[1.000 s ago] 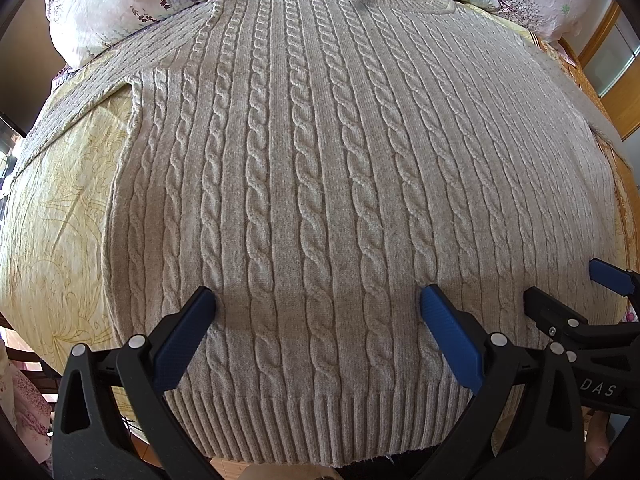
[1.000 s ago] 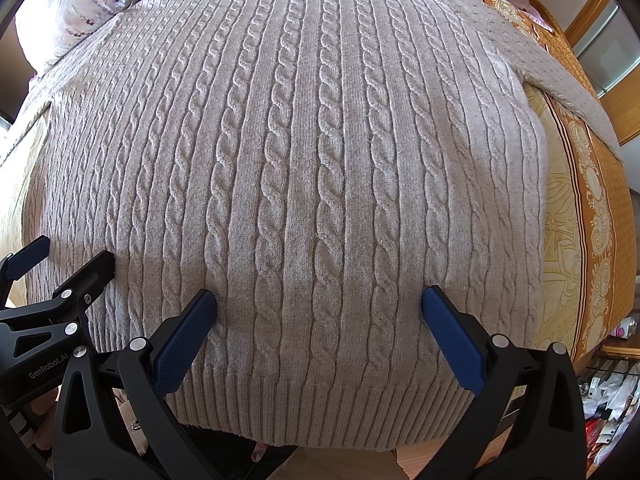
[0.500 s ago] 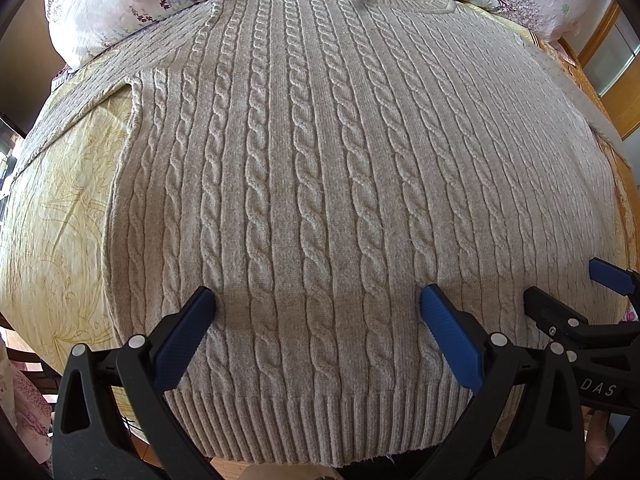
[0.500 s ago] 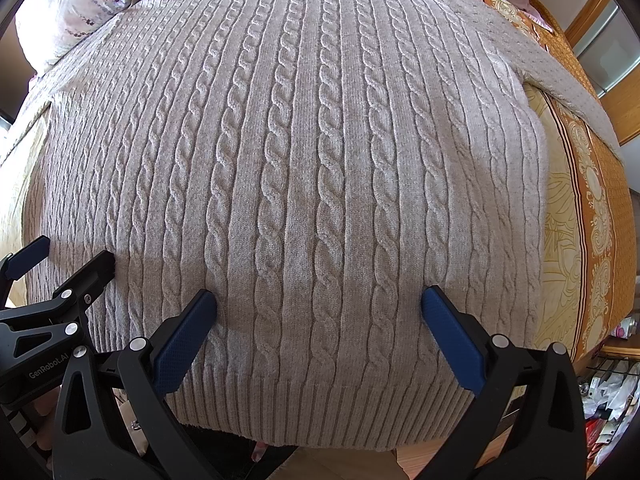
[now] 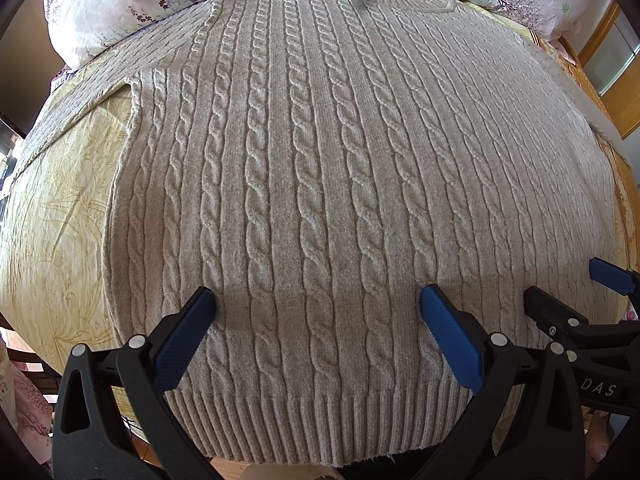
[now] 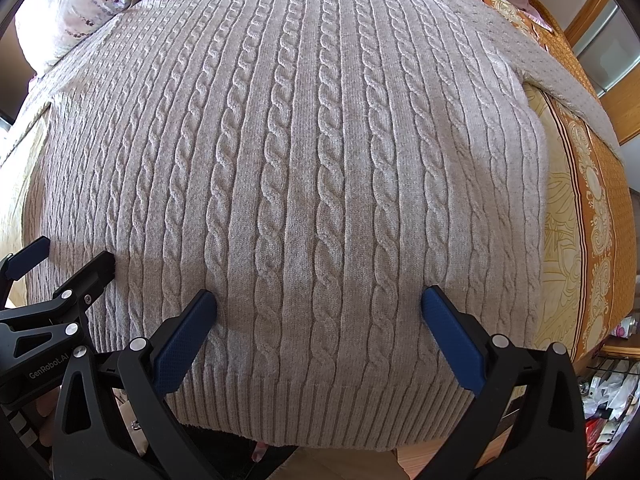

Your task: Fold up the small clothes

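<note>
A beige cable-knit sweater point(image 5: 320, 184) lies spread flat on the bed, neck at the far end, ribbed hem nearest me; it also fills the right wrist view point(image 6: 304, 168). Its sleeves stretch out to the left point(image 5: 72, 100) and right point(image 6: 572, 84). My left gripper point(image 5: 318, 312) is open and empty, hovering over the hem's left half. My right gripper point(image 6: 319, 312) is open and empty over the hem's right half. Each gripper shows at the edge of the other's view: the right one point(image 5: 568, 292) and the left one point(image 6: 60, 264).
The sweater lies on a yellow patterned bedsheet point(image 5: 52, 216) with an orange border point(image 6: 596, 208). Floral pillows point(image 5: 132, 4) sit at the head of the bed. A wooden cabinet point(image 5: 616, 60) stands at the far right. Cluttered items point(image 6: 608, 396) lie beside the bed's right corner.
</note>
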The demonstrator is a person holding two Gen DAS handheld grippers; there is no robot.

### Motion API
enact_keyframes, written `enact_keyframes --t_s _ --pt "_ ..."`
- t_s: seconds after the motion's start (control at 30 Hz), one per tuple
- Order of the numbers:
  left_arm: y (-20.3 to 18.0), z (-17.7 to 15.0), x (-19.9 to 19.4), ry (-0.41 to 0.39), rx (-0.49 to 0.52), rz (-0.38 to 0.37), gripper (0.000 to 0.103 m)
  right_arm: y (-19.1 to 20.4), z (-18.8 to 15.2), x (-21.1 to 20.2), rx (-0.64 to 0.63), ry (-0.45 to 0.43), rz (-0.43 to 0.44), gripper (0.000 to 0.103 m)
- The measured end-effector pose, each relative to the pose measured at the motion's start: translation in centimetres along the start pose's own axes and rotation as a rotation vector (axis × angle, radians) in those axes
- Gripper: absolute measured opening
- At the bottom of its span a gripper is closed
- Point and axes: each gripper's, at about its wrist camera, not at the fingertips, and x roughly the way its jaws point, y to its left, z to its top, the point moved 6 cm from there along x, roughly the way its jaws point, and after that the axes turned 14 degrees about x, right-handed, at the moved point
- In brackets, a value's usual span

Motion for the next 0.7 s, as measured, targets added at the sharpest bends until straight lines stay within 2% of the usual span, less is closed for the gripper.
enact_keyframes --t_s 0.7 --pt "0.21 0.45 0.31 0.009 0.004 -0.005 0.101 -0.03 -0.07 -0.37 -0.010 -0.019 0.013 0.102"
